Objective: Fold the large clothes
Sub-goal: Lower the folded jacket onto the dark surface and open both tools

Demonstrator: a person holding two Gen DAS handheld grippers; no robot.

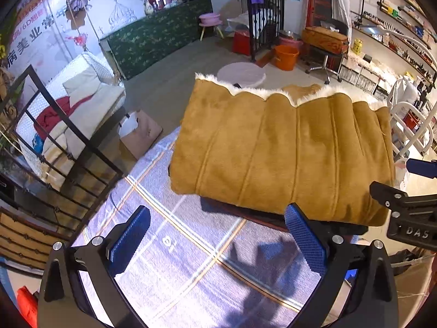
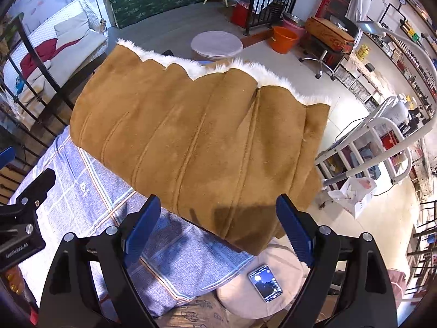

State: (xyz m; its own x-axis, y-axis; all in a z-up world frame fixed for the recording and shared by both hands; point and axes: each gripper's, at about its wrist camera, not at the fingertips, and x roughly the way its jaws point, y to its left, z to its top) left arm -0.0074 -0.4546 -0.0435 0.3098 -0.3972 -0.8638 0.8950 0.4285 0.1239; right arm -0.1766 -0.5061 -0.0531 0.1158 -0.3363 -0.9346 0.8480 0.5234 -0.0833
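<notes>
A tan suede coat (image 1: 275, 150) with white fur trim lies folded into a thick rectangle on the table covered by a blue checked cloth (image 1: 174, 248). My left gripper (image 1: 218, 243) hovers open above the bare cloth, just short of the coat's near edge, nothing between its blue pads (image 1: 131, 240). The right wrist view shows the same coat (image 2: 199, 142) overhanging the table's right edge. My right gripper (image 2: 218, 232) stands open over the coat's near corner, not touching it. The right gripper's body (image 1: 409, 213) shows at the right edge of the left wrist view.
A phone (image 2: 265, 283) lies on a round cushioned stool (image 2: 262, 292) below the table's right corner. A black metal railing (image 1: 62, 147) runs along the left. A white rack (image 2: 366, 147) and a paper bag (image 2: 352, 194) stand on the right floor. An orange bucket (image 1: 285, 57) sits farther back.
</notes>
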